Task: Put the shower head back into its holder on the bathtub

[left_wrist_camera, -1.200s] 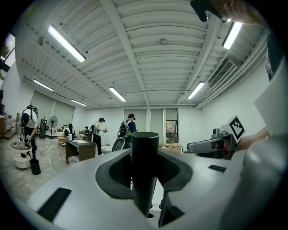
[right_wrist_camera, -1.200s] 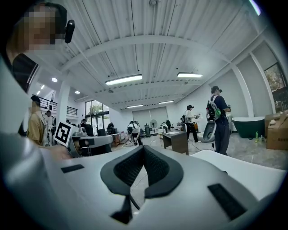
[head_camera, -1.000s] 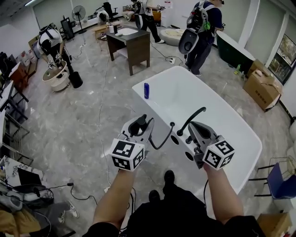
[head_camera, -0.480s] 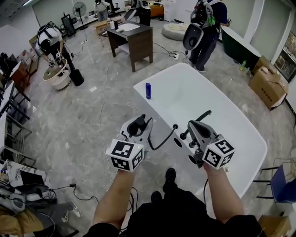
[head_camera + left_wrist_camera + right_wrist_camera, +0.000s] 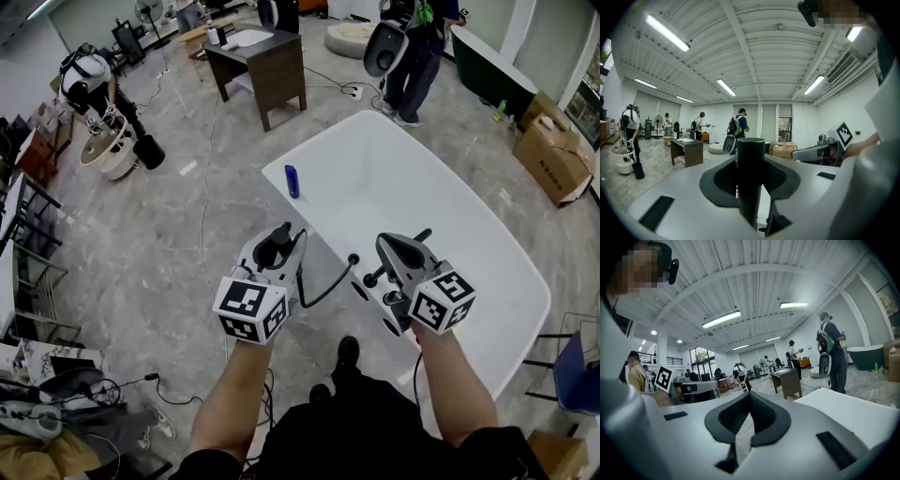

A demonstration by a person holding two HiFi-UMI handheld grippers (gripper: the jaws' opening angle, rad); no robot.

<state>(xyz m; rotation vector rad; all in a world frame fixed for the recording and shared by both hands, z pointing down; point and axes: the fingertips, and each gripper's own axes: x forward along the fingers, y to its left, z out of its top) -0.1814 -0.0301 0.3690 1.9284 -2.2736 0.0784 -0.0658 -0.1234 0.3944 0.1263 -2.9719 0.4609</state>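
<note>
The left gripper (image 5: 281, 236) is clamped on the black shower head (image 5: 750, 168), held up just short of the near end of the white bathtub (image 5: 525, 272). Its hose (image 5: 323, 286) sags in a loop down to the tub deck. The right gripper (image 5: 398, 246) has its jaws together on nothing, and it sits right over the dark fittings (image 5: 361, 289) on the rim. I can't tell which of them is the holder. My worry is the round, smooth handle: tipped toward the socket, it could twist or slide in the pads. The slack hose might snag on either gripper too, and the right one crowds the landing spot, so a bump could knock the head off line.
</note>
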